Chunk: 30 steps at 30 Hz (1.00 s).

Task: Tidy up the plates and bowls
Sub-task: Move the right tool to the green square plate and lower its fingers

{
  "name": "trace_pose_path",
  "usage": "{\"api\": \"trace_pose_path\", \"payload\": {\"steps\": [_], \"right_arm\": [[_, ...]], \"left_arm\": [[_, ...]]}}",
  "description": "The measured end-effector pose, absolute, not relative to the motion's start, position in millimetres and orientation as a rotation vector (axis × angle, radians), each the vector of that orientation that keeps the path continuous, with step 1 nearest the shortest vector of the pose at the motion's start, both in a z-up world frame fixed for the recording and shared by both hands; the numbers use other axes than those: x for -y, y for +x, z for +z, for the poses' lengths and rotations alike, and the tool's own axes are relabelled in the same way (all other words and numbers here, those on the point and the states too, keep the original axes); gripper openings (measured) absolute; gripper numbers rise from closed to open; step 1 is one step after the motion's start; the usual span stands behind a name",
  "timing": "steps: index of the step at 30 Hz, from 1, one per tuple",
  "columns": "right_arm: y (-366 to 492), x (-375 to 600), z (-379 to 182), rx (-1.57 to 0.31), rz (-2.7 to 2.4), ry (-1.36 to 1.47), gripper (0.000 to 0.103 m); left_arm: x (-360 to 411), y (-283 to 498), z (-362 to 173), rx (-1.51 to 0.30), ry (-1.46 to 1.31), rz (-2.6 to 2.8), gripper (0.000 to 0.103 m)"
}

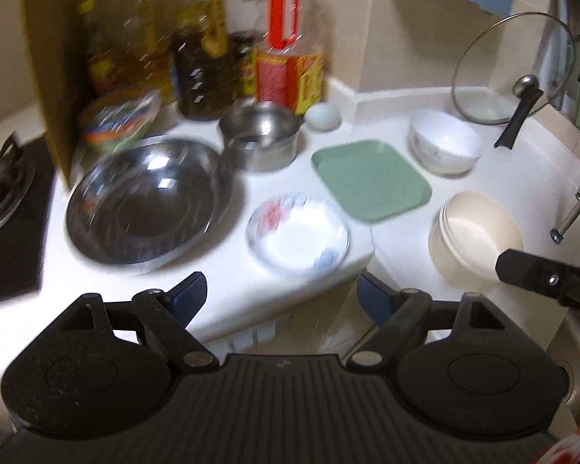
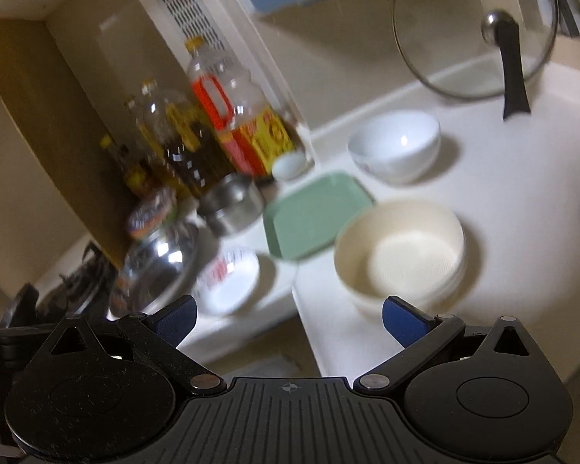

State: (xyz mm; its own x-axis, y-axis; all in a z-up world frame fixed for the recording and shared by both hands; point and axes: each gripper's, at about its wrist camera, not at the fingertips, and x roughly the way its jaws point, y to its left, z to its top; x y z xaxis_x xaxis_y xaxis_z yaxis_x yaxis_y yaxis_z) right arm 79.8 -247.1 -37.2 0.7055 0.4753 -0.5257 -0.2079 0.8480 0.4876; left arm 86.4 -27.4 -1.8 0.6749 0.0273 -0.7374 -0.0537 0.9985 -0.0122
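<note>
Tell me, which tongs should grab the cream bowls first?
Probably the right tongs. They are open with the stacked cream bowls just ahead. The left tongs, also open, face the flowered plate instead.

Both wrist cameras look down over the worktop (image 1: 220,286) edge, seemingly near; both share the green tray (image 1: 371,179) ahead.

Green tray (image 1: 371,179), cream bowls (image 1: 477,232), floral-patterned white plate (image 1: 297,232).

Bottles (image 1: 212,38) crowd the back corner; bare counter (image 2: 522,178), seemingly, by the sink.
</note>
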Motion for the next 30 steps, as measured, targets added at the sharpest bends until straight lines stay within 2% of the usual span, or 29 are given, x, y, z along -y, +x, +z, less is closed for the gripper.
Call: {"api": "trace_pose_path", "payload": {"steps": [1, 3, 8, 14, 16, 18, 22, 24, 30], "right_arm": [[83.7, 246.2, -35.1, -0.679, 0.384, 0.416, 0.1], [96.0, 243.8, -31.5, -0.665, 0.362, 0.421, 0.089], [133.3, 238.4, -31.9, -0.661, 0.3, 0.428, 0.086], [178.8, 230.7, -41.3, -0.67, 0.239, 0.41, 0.078], [191.5, 227.5, -43.3, -0.684, 0.219, 0.39, 0.075], [204.8, 224.7, -46.1, -0.695, 0.206, 0.376, 0.072], [230.0, 222.3, -56.4, -0.75, 0.167, 0.351, 0.063], [240.6, 221.6, -61.6, -0.78, 0.152, 0.352, 0.058], [267.4, 221.2, -74.0, -0.852, 0.088, 0.359, 0.051]], "left_arm": [[28.0, 94.7, -1.5, -0.818, -0.021, 0.032, 0.083], [26.2, 114.4, -0.3, -0.807, -0.012, 0.005, 0.083], [18.5, 161.5, -2.5, -0.777, -0.019, -0.07, 0.082], [13.8, 213.3, -18.6, -0.809, -0.031, -0.138, 0.069], [12.3, 227.3, -25.5, -0.824, -0.039, -0.149, 0.068], [11.9, 240.6, -32.8, -0.845, -0.044, -0.158, 0.06], [8.9, 262.9, -47.0, -0.902, -0.079, -0.181, 0.055], [9.9, 270.5, -52.6, -0.921, -0.085, -0.195, 0.045], [12.3, 288.0, -67.0, -0.97, -0.094, -0.215, 0.034]]}}
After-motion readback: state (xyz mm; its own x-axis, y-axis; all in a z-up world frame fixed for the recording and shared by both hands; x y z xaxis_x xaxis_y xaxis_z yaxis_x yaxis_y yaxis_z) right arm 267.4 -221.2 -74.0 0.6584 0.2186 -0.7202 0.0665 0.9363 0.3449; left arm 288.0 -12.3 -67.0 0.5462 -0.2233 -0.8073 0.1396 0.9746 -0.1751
